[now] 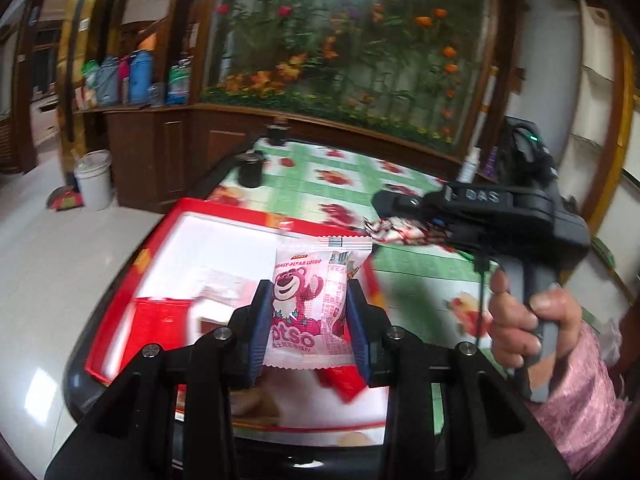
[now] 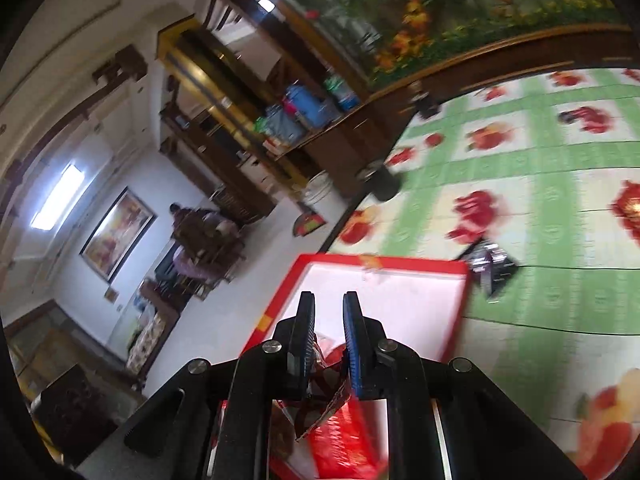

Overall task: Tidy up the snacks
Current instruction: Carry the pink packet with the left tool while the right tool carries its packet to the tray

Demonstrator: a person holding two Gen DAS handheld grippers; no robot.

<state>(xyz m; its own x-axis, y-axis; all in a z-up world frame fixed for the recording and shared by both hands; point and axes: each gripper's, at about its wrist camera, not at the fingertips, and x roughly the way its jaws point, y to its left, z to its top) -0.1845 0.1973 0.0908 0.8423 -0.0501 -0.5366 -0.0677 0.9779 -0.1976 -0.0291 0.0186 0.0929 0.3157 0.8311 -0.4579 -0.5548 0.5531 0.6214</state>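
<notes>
My left gripper [image 1: 307, 300] is shut on a pink Lotso bear snack packet [image 1: 310, 304] and holds it above a red box with a white inside [image 1: 224, 236]. A red packet [image 1: 340, 380] lies in the box below it. My right gripper [image 2: 329, 312] is shut on a red-and-white snack wrapper [image 2: 324, 388] over the same box [image 2: 400, 292]. In the left wrist view, the right gripper [image 1: 384, 210] holds that crumpled wrapper [image 1: 396, 232] above the box's far right corner. A dark silver packet [image 2: 490, 266] lies on the table by the box.
The table has a green and white fruit-print cloth [image 2: 540, 184]. A black cylinder [image 1: 250, 168] and another dark object [image 1: 276, 134] stand near its far left edge. A white bucket [image 1: 94, 180] stands on the floor. Wooden cabinets with bottles [image 1: 136, 76] line the back.
</notes>
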